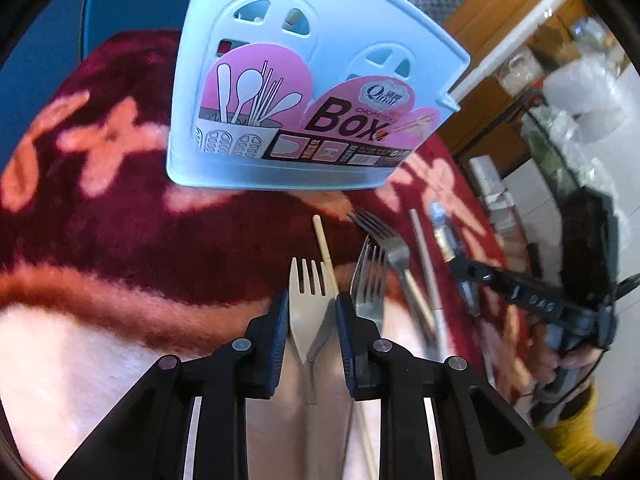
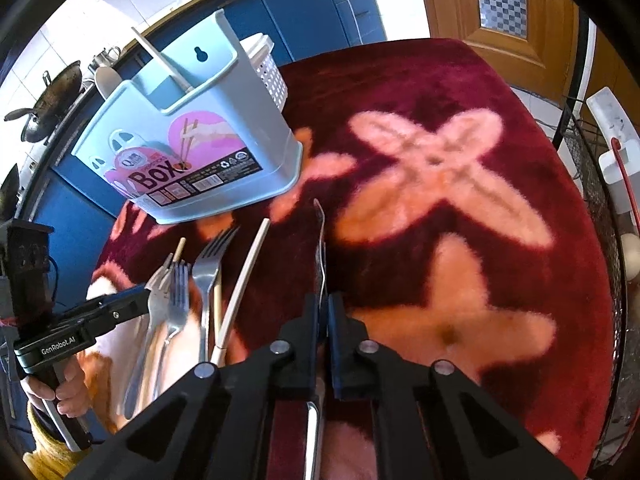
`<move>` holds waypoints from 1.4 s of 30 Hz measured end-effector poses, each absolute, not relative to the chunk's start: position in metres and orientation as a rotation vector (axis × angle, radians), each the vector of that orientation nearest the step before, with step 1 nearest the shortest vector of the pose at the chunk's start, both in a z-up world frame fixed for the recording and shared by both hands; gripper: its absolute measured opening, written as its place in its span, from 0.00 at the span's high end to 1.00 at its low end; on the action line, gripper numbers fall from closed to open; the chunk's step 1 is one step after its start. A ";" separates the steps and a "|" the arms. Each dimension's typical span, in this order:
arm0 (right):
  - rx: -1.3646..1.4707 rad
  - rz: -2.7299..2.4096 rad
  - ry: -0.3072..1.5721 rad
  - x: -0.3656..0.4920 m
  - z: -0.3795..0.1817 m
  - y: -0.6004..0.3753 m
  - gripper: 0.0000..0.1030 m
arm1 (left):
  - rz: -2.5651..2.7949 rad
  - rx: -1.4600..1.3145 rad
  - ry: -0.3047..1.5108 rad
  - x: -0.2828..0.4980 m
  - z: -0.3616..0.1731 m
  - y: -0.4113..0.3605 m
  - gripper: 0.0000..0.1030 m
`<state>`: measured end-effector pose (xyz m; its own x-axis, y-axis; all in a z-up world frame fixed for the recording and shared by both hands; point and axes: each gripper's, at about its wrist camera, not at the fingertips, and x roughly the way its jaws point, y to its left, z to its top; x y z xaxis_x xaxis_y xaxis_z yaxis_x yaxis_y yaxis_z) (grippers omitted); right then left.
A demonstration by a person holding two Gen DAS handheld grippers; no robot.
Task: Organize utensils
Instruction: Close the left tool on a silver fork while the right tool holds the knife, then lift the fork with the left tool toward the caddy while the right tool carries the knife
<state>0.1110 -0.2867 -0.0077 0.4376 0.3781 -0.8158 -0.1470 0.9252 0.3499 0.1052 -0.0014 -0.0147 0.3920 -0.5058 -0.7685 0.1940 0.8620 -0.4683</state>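
Note:
A light blue utensil box (image 1: 320, 76) with a pink "Box" label stands on the red floral cloth; it also shows in the right wrist view (image 2: 192, 148), with a white chopstick (image 2: 160, 58) in its back slot. My left gripper (image 1: 312, 308) is closed around a pale fork (image 1: 307, 300) lying on the cloth. Beside it lie two metal forks (image 1: 370, 276), a wooden chopstick (image 1: 325, 250) and a white chopstick (image 1: 426, 268). My right gripper (image 2: 324, 320) is shut on a metal utensil (image 2: 321, 248) seen edge-on, held above the cloth to the right of the box.
A white perforated basket (image 2: 270, 68) stands behind the box. A wire rack (image 2: 600, 200) lines the table's right edge. A wok (image 2: 48, 108) sits on the counter at the back left. Blue cabinets run behind the table.

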 end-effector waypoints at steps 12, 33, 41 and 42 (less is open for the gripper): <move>0.217 0.315 1.025 0.093 0.000 -0.288 0.94 | -0.300 -0.132 1.011 0.073 -0.009 -0.016 0.77; 0.227 0.292 0.605 0.040 0.069 -0.291 0.95 | -0.364 -0.240 0.728 0.048 0.062 0.001 0.96; 0.255 0.296 0.417 0.049 0.108 -0.284 0.95 | -0.323 -0.209 0.588 0.064 0.104 0.009 0.96; 0.258 0.298 0.408 0.051 0.111 -0.283 0.95 | -0.318 -0.203 0.566 0.067 0.110 0.010 0.96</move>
